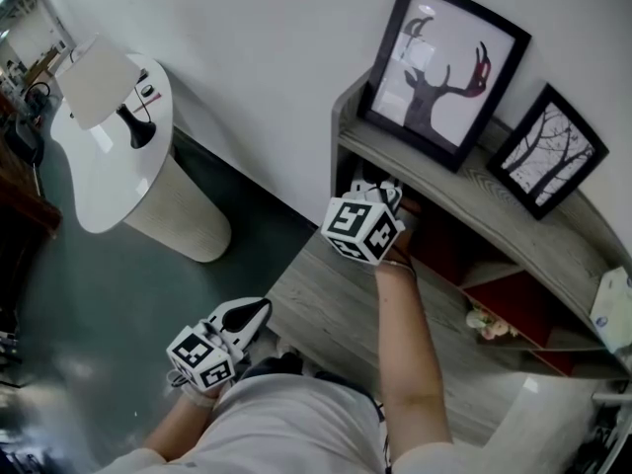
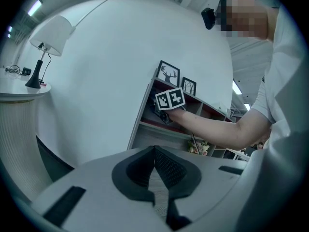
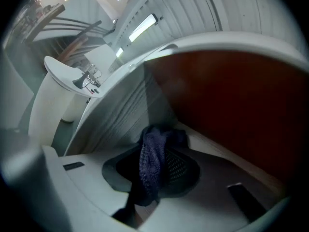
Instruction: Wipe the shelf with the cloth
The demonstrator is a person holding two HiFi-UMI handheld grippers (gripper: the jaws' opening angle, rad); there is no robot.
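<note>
The grey wooden shelf unit (image 1: 395, 151) has red back panels. My right gripper (image 1: 383, 191) reaches into the leftmost compartment just under the top board, its marker cube (image 1: 361, 229) facing up. In the right gripper view its jaws are shut on a dark blue cloth (image 3: 153, 161), which bunches between the pads and hangs over the tips onto the compartment's floor (image 3: 212, 151), close to the grey side wall (image 3: 125, 115) and red back panel (image 3: 231, 105). My left gripper (image 1: 257, 311) hangs low by the person's body, shut and empty (image 2: 154, 151), pointing toward the shelf (image 2: 159, 129).
Two framed pictures (image 1: 441, 67) (image 1: 546, 150) lean against the wall on the shelf's top board. A small bunch of flowers (image 1: 489, 324) sits in a lower compartment. A white round table (image 1: 89, 176) with a lamp (image 1: 104, 82) stands to the left, over dark floor.
</note>
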